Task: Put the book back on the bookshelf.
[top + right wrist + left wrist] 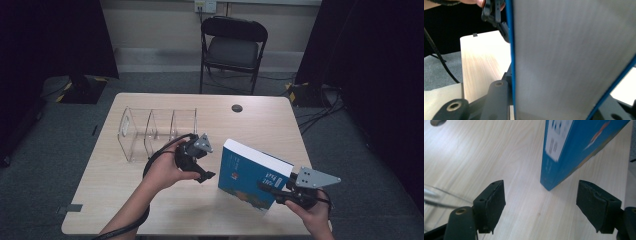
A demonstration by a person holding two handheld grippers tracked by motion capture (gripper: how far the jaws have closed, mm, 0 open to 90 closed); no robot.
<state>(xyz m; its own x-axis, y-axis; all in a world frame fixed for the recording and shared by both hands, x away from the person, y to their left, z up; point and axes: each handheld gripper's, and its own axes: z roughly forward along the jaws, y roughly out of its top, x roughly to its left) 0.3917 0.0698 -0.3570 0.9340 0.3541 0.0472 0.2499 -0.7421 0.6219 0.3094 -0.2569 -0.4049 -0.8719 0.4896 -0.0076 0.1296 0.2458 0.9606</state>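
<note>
A thick blue book stands tilted on the right half of the wooden table. My right gripper is shut on its near edge; in the right gripper view the pale page block runs between the jaws. My left gripper hovers just left of the book, open and empty. Seen from the left gripper view, the book's lower corner lies ahead between the jaws, at or just above the tabletop. I cannot tell whether it touches.
A clear acrylic organizer with three compartments lies on the table's left-centre, just behind the left hand. A round cable hole sits near the far edge. A black folding chair stands behind the table.
</note>
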